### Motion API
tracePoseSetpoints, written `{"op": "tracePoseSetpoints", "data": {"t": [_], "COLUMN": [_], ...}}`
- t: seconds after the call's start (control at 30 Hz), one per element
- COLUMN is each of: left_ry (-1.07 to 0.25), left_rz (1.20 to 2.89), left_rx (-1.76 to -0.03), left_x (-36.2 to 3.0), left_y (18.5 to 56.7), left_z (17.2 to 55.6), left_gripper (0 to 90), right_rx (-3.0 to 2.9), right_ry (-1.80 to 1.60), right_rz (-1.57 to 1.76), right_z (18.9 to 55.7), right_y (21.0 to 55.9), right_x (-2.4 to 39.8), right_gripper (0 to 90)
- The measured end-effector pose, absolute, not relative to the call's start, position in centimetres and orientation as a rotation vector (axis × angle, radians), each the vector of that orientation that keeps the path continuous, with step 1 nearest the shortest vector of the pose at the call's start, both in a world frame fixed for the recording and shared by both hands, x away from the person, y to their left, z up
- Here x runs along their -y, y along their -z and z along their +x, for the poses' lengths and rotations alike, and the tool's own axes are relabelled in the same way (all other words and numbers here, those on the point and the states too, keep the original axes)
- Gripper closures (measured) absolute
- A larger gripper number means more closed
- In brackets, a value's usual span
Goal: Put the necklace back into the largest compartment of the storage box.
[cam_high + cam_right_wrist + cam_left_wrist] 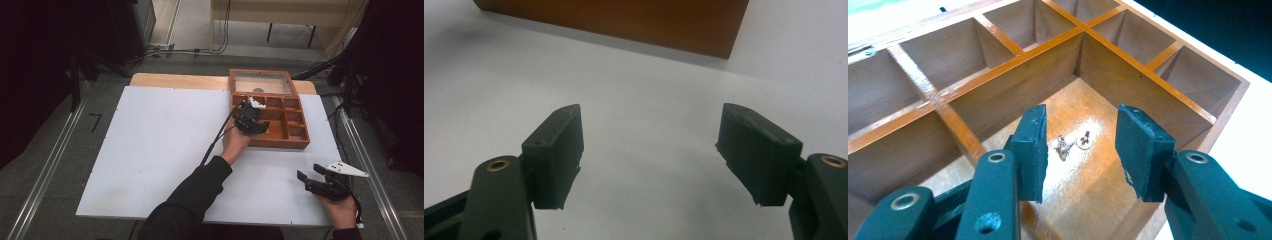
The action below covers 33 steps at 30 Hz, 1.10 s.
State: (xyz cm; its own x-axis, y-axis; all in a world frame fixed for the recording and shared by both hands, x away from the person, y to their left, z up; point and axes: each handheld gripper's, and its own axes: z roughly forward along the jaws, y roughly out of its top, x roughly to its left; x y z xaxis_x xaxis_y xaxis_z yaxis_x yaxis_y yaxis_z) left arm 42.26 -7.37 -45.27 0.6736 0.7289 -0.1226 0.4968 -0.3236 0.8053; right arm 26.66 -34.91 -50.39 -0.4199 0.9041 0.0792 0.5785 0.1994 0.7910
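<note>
Two tiny silvery metal pieces (1074, 144), glinting and irregular in shape, lie loose on the glossy floor of the wooden box's (300, 145) large compartment, just beside its inner corner. The box is reddish-brown, with thin dividers and a glass lid. The left gripper (1080, 150) hangs over the pieces, released, jaws apart. The right gripper (651, 155), well apart from the box, gapes over the white tabletop (150, 150).

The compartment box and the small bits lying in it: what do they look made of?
The box looks like wood with a glossy orange-brown varnish: grain and glare show on its floor. The small bits glint silvery, probably metal; too small to say more.
</note>
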Motion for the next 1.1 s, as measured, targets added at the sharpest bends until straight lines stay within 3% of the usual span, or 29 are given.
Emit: {"op": "tracePoseSetpoints", "data": {"t": [0.53,1.1], "left_ry": [-0.322,-0.334], "left_rz": [1.991,1.965], "left_rx": [-0.934,-0.959], "left_x": [6.4,3.1], "left_y": [44.7,44.4], "left_z": [40.7,39.4], "left_gripper": [47.2,44.0], "right_rx": [-2.081,-2.078], "right_ry": [-1.085,-1.078], "right_rz": [1.382,1.384], "right_z": [26.7,26.6], "right_y": [50.5,50.5], "right_x": [34.9,34.9], "right_gripper": [24.9,24.9]}}
